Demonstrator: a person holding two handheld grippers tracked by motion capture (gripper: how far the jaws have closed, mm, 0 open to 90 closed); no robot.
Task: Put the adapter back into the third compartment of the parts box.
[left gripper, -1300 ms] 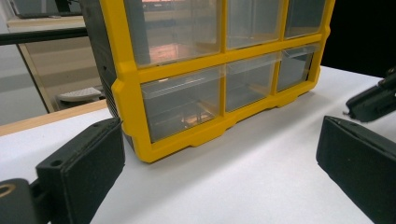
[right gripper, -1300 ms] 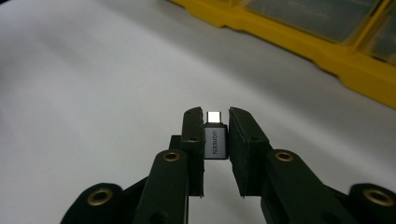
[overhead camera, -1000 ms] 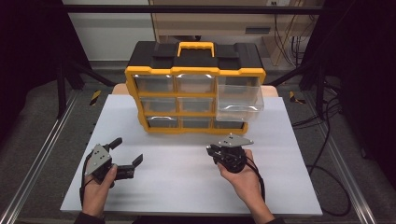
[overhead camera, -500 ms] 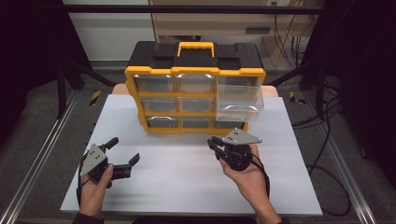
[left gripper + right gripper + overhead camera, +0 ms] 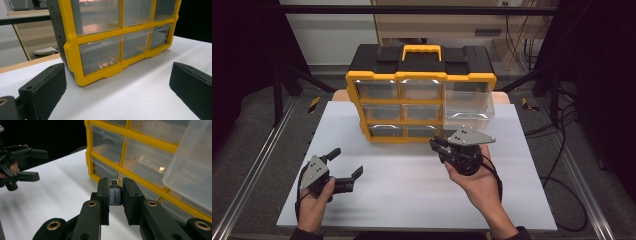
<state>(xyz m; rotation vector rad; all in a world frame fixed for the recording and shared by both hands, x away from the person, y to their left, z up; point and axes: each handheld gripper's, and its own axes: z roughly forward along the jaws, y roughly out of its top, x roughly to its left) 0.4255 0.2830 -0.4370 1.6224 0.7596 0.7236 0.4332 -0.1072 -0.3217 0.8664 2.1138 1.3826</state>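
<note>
Right tongs (image 5: 115,195) clamp a small grey adapter (image 5: 115,194) upright, plug end clear, just near of the pulled-out drawer (image 5: 469,107) in the yellow organiser (image 5: 419,97) — likely its destination. Left tongs (image 5: 343,165) wide open, empty, parked near-left on the worktop (image 5: 412,200).

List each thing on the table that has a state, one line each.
Right gripper: shut on a small dark adapter.
Left gripper: open, nothing between its jaws.
Organizer: upright on the table.
Right-hand drawer: pulled out.
Other drawers: shut.
</note>
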